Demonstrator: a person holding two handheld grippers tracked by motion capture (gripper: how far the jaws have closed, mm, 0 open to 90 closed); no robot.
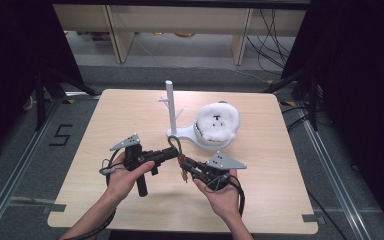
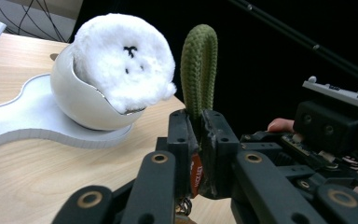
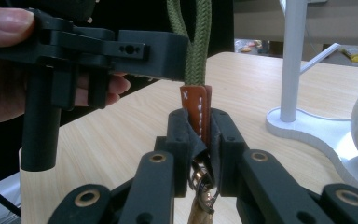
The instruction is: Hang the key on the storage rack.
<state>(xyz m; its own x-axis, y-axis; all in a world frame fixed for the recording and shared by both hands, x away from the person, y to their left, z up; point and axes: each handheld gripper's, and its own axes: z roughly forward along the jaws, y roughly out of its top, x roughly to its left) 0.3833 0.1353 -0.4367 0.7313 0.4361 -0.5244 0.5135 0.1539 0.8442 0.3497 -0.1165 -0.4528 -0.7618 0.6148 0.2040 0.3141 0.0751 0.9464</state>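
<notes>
Hands meet above the pale wooden counter (image 1: 130,200), before a white peg stand (image 1: 170,107). Left claw (image 2: 196,135) pinches the olive woven cord loop (image 2: 198,65). Right claw (image 3: 200,140) clamps its tan leather tab (image 3: 196,109); keeping the cord taut should steady hanging.

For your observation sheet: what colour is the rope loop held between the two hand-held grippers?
Olive green rope loop, clearest in the left gripper view.

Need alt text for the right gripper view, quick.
The right tongs are shut on the brown leather tab of a keychain, whose green rope loop rises into the left tongs. Behind, a white stand rises from the wooden table.
</notes>
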